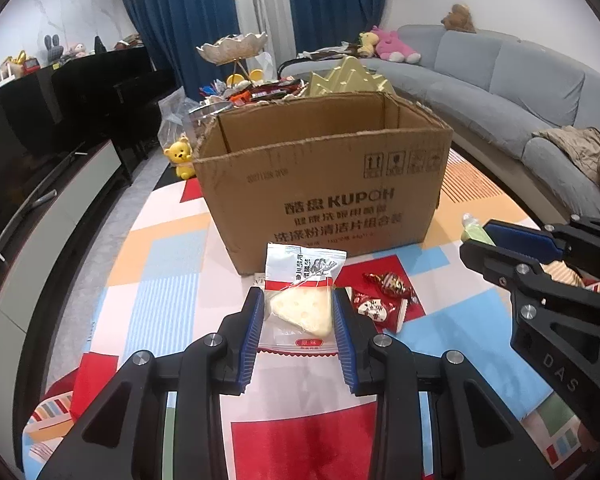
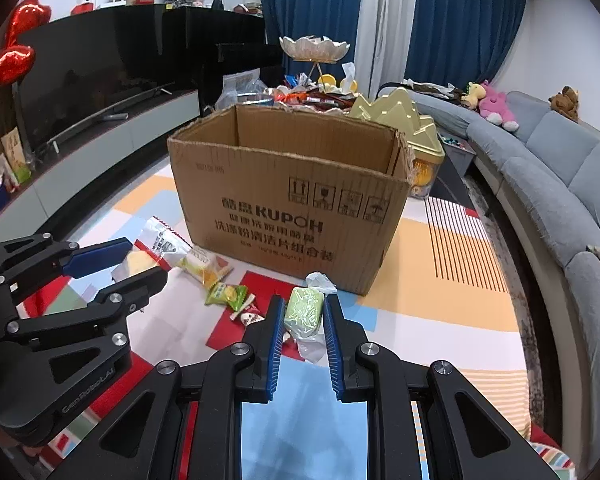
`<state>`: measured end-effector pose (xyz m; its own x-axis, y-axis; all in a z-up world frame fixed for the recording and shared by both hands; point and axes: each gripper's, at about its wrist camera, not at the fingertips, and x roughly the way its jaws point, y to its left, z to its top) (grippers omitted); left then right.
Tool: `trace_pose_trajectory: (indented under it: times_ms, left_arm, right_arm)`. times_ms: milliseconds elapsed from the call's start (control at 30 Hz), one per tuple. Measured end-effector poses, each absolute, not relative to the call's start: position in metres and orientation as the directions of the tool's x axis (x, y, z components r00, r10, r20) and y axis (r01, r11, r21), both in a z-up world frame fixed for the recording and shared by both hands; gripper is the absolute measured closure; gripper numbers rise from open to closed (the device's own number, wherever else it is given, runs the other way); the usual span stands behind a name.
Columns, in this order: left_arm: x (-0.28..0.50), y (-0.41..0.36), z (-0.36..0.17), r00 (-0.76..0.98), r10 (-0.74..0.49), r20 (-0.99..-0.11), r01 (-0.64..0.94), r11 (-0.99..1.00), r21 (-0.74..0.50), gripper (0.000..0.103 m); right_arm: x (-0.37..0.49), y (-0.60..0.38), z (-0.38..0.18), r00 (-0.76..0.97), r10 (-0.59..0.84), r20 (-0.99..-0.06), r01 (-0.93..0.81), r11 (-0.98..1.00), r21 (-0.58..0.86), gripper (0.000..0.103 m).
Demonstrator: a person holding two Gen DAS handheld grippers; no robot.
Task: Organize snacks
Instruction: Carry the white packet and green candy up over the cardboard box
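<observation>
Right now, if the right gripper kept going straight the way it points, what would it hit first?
Probably the front wall of the cardboard box: the right gripper, holding a green wrapped snack, points at it, though depth is unclear.

Cheese-wedge snack packet: white and red wrapper with a pale holed triangle inside, upright, clamped at both sides between blue pads, above the patterned tabletop, just before the box. Green wrapped sweet: clear crinkled twists at both ends, upright, pinched between blue pads. Cardboard box: brown, open-topped, upright, black print on the front. Loose on the tabletop before the box: red-and-white sweets, a yellow-green packet, a yellow cake packet.
</observation>
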<state>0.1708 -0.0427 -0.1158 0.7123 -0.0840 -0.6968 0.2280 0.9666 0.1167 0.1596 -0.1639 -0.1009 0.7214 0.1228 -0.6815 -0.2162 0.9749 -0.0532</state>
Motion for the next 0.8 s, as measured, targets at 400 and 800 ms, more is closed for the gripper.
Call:
trace_pose_trajectory:
  times_ms: [400,800]
  left_arm:
    - [0.176,-0.040,-0.091,0.729,-0.085,-0.679,0.204,0.974,0.098,0.069]
    - [0.188,-0.039,-0.061,0.758,-0.085,-0.647,0.184,0.979,0.087,0.069]
  right_arm:
    - [0.159,-0.164,-0.077,0.745,0.126,-0.655,-0.205,0.978,-0.046,0.082]
    - [0.167,-0.165,-0.049,0.777,0.128,-0.617,-0.191,0.981,-0.038,0.082]
